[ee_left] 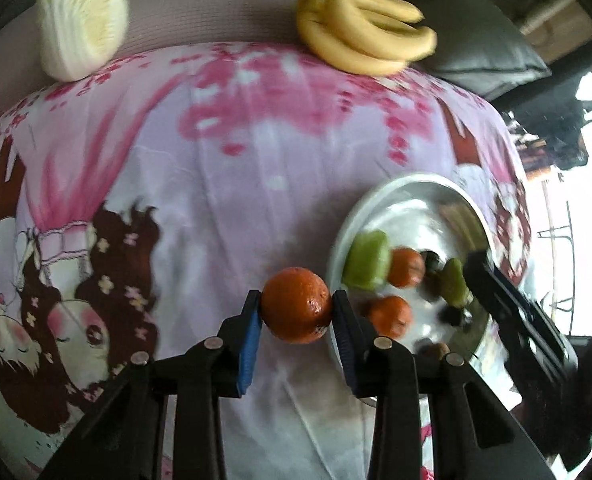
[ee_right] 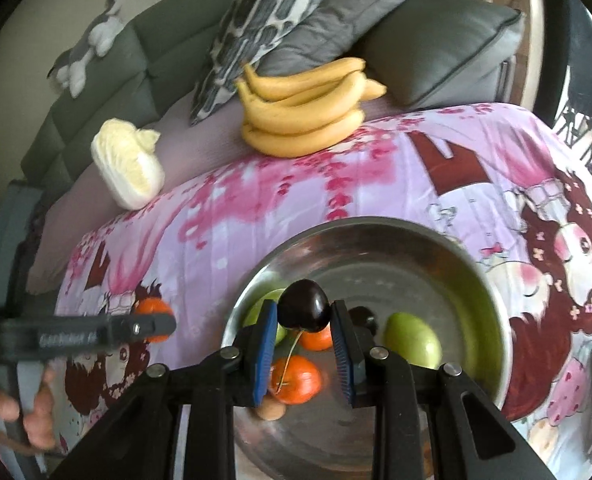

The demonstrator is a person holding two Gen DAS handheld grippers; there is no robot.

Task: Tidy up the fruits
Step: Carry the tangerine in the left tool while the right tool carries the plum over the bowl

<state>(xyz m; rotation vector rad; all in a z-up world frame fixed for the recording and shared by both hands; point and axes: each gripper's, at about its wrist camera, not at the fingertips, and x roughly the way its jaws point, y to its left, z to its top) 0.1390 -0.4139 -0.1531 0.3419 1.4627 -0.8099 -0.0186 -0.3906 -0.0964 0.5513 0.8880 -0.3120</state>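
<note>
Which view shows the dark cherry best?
The right wrist view: the cherry sits centred, sharp, pinched in the right claw above the metal bowl. In the left wrist view it is only a dark blur by that claw's tip, not clearly identifiable.

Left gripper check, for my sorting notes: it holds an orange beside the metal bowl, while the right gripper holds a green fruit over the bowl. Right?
Not quite. The right gripper holds a dark cherry, not a green fruit, as the right wrist view shows. The left gripper does hold an orange beside the metal bowl.
</note>
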